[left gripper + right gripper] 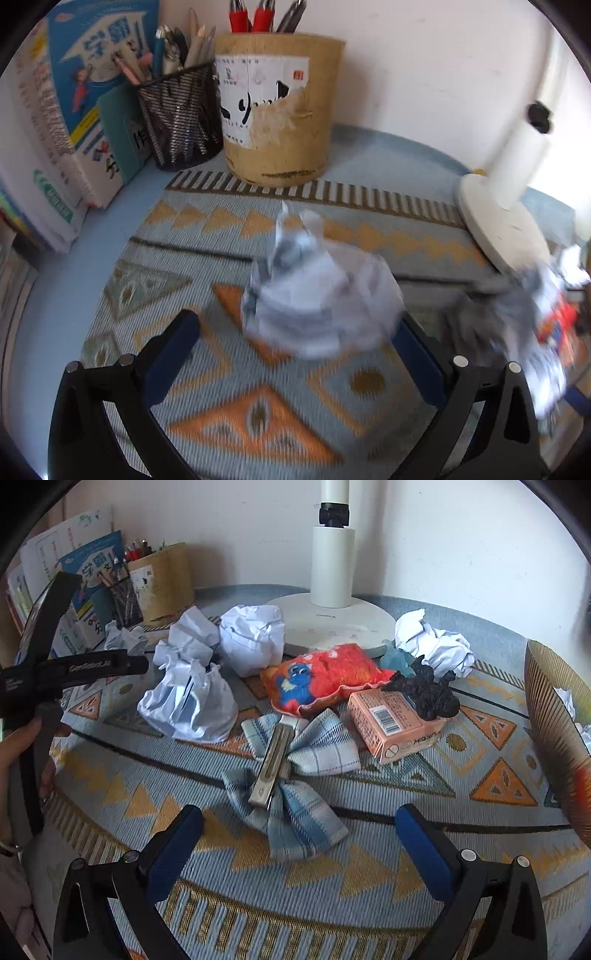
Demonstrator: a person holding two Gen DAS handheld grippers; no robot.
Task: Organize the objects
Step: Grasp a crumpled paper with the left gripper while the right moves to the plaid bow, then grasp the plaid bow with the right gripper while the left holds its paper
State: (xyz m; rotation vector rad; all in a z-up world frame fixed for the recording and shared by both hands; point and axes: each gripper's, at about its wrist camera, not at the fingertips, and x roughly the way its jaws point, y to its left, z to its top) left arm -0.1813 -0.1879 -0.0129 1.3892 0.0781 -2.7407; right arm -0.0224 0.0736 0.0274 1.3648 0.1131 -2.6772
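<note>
A crumpled white paper ball (317,295), blurred by motion, lies on the patterned mat just ahead of my left gripper (295,328). That gripper is open, its blue pads wide on either side of the ball's near edge. My right gripper (299,816) is also open and holds nothing; it hovers over a blue plaid bow hair clip (291,775). Beyond the bow lie more paper balls (192,701) (253,638) (436,646), a red plush pouch (325,679), a pink box (391,720) and a black figurine (424,694).
A tan pen cup (277,110), a black mesh pen holder (181,118) and upright books (74,92) stand at the back left. A white lamp base (332,624) sits at the back centre. A ribbed basket (554,731) holding paper is at the right. A hand (22,746) grips the left tool.
</note>
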